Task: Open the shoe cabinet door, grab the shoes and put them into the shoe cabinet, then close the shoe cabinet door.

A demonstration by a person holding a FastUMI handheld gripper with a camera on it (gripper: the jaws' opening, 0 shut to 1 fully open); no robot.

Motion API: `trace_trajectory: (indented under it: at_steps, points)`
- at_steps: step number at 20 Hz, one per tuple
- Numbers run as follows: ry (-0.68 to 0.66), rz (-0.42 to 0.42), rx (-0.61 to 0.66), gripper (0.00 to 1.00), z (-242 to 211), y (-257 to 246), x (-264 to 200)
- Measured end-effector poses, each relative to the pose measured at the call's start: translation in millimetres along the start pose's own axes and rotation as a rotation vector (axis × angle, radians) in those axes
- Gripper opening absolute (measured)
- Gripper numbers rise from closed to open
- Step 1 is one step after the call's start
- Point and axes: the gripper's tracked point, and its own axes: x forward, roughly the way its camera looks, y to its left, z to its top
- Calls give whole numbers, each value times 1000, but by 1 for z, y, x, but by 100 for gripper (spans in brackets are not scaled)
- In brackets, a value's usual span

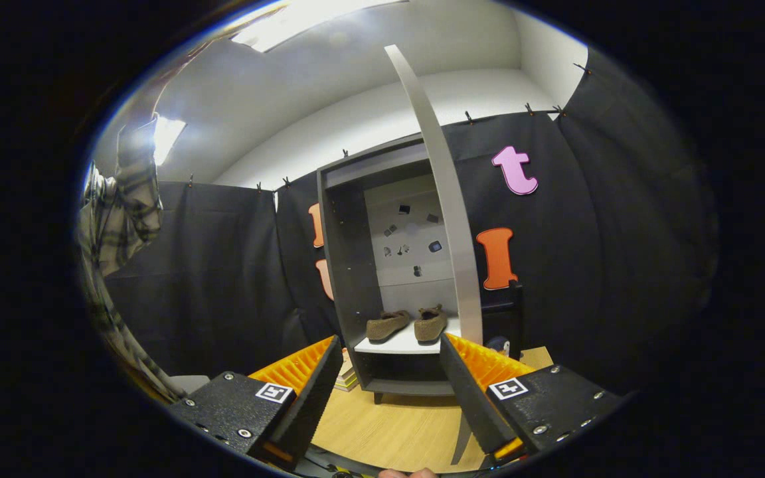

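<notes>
Shoes (409,324) inside cabinet (349,265), beyond fingers | gripper (390,352) spread wide, empty

Parted claw (390,355) before shoes (409,324) in cabinet (346,265)

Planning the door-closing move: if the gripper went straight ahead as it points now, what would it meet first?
The gripper, fingers open and holding nothing, points at the cabinet. It would likely meet the white shelf carrying the shoes. The open door stands just right of that line; depth is unclear.
</notes>
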Motion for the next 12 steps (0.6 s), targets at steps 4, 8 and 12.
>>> trace_trajectory:
  at_steps: [4, 8, 12]
  points:
    - [7, -62, -15, 93, 7, -34, -15]
    - [-27, -102, 40, 93, 18, -70, -29]
    - [-48, -157, 95, 93, 25, -117, -29]
